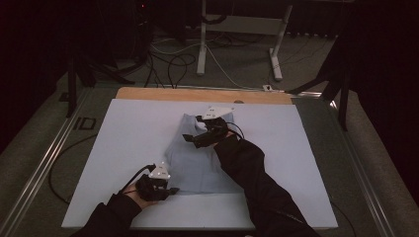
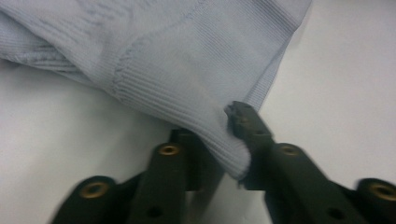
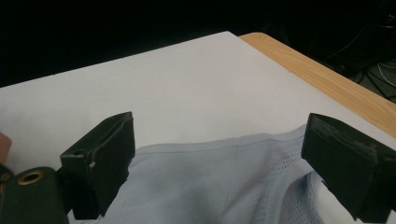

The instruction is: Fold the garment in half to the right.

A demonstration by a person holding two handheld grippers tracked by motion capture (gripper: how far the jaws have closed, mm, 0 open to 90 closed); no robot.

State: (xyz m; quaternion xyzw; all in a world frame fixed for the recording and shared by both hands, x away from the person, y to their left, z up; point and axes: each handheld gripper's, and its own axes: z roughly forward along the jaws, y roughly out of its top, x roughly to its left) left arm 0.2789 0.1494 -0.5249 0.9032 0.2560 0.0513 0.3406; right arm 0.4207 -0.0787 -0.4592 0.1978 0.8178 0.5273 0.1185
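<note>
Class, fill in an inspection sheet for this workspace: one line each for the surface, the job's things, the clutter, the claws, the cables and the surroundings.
Surface: white sheet over a wooden table, whose far edge shows bare.
Job's things: one pale blue garment lying flat near the middle of the sheet.
Clutter: nothing seen.
Claws: left claw pinched on the garment's near ribbed corner; right claw open, its jaws wide apart above the garment's far end.
Cables: a black cable trails from the left claw; loose cables lie on the floor beyond the table.
Surroundings: dim room, a white stand behind the table.
</note>
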